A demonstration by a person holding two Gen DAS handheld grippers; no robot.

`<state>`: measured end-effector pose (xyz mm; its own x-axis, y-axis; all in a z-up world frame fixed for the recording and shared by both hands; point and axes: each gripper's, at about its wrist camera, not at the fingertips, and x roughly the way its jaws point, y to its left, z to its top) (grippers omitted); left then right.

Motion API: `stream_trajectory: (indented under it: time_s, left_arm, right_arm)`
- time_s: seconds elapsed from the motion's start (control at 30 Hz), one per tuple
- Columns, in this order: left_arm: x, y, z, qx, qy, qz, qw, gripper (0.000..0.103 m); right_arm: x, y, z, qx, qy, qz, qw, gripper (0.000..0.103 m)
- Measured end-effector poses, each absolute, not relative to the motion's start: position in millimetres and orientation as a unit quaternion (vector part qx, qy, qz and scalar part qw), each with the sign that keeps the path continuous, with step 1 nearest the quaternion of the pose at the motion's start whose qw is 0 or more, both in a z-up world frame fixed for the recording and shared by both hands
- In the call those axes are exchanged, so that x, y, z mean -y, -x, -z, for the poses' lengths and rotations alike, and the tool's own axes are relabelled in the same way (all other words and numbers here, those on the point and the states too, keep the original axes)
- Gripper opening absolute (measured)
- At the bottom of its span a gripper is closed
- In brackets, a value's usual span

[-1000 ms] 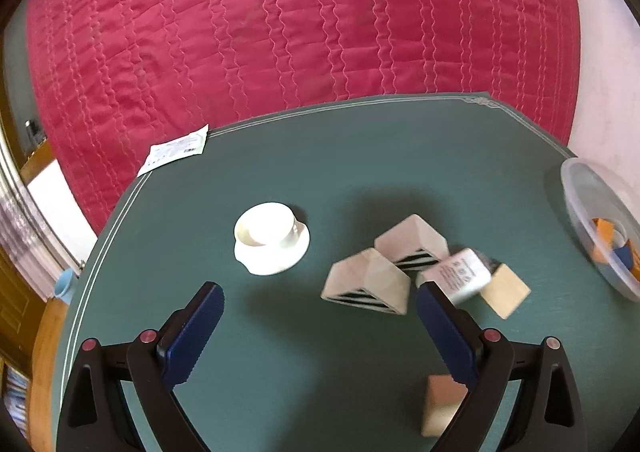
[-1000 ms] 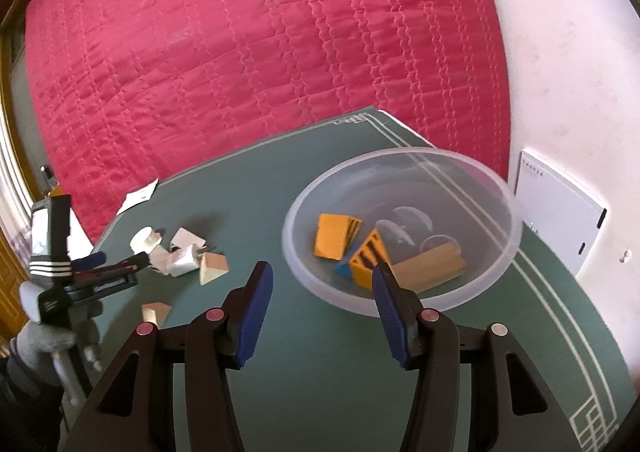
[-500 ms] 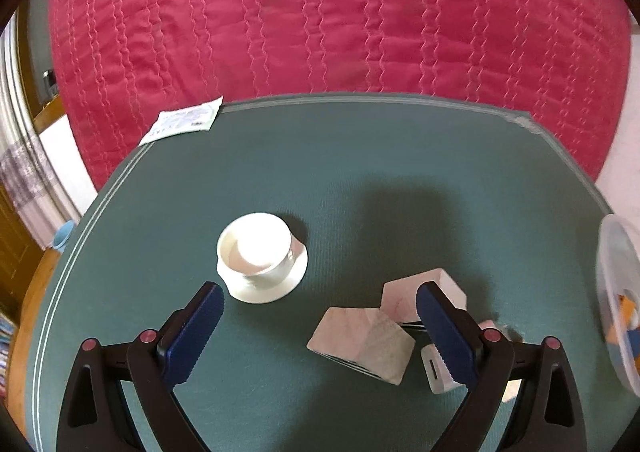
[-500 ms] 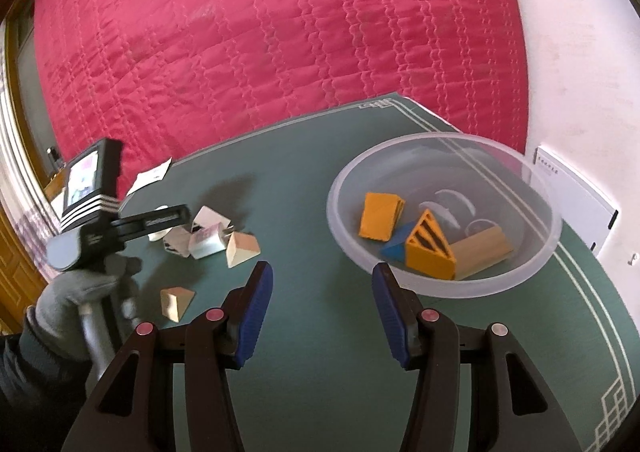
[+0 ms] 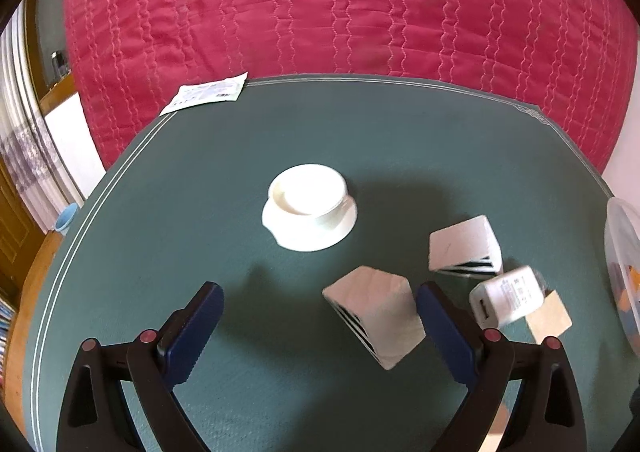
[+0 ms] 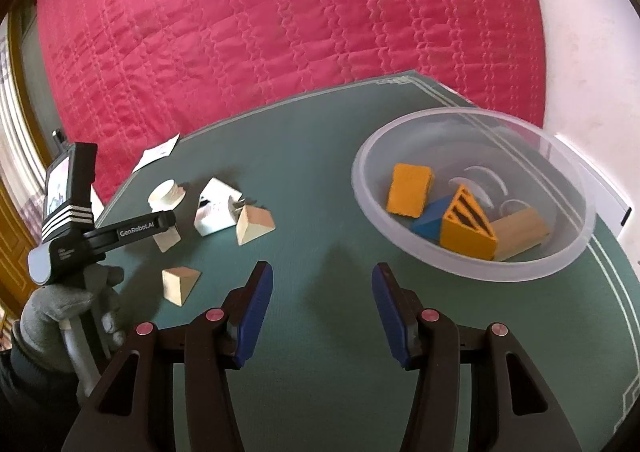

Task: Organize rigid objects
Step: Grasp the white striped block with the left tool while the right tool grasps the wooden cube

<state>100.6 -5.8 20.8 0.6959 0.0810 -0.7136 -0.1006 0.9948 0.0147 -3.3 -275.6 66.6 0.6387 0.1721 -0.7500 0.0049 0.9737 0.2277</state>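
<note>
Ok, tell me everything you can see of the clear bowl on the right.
The clear bowl is round, translucent plastic by its look, upright on the green table near its right edge. Inside lie an orange block, a blue piece, a striped orange wedge and a plain wooden block. Neither tongs touch it.

- Green felt-covered bench (image 5: 248,156) with pale double lines along its edge.
- Crimson quilted fabric (image 5: 340,8) with wavy stitching, rising behind the bench's far edge.
- White printed paper slip (image 5: 206,93), lying flat at the bench's far-left edge, overhanging it slightly.
- White wall (image 6: 588,64) to the right of the quilted fabric.
- Small light-blue cup (image 5: 66,218), beyond the bench's left edge.
</note>
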Motion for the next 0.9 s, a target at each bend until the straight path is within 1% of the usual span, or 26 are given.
stream_trajectory:
  time_s: [0.13,0.23,0.3,0.33,0.37,0.43,0.53,0.57,0.9]
  left_arm:
    - [-1,-95,-17,-0.39,0.035,-0.038,0.919,0.097]
    - [-1,-92,-18,-0.385,0.042,-0.019,0.922,0.087]
    - [0,-92,-18,-0.386,0.047,-0.002,0.922,0.074]
    - [0,-92,-17,-0.388,0.05,0.006,0.92,0.07]
    - [1,-93,-15,-0.393,0.054,0.015,0.918,0.061]
    - [3,-93,-14,-0.394,0.053,0.018,0.917,0.056]
    - [1,-91,-14,-0.392,0.062,0.028,0.917,0.039]
    - [-2,-91,-14,-0.392,0.071,0.033,0.917,0.038]
    - [-20,-81,-25,-0.371,0.107,0.042,0.922,0.036]
  right_arm:
    - [265,0,-62,-0.434,-0.1,-0.064,0.893,0.053]
    - [256,-3,-59,-0.444,-0.097,-0.077,0.887,0.053]
    - [252,-5,-57,-0.451,-0.099,-0.086,0.883,0.053]
    - [249,-6,-56,-0.455,-0.102,-0.091,0.88,0.053]
    - [247,-8,-55,-0.458,-0.104,-0.096,0.877,0.053]
    - [242,-10,-54,-0.463,-0.105,-0.101,0.874,0.053]
    - [231,-14,-52,-0.47,-0.102,-0.112,0.869,0.053]
    - [227,-15,-51,-0.473,-0.1,-0.116,0.868,0.053]
    - [186,-24,-46,-0.487,-0.084,-0.162,0.854,0.053]
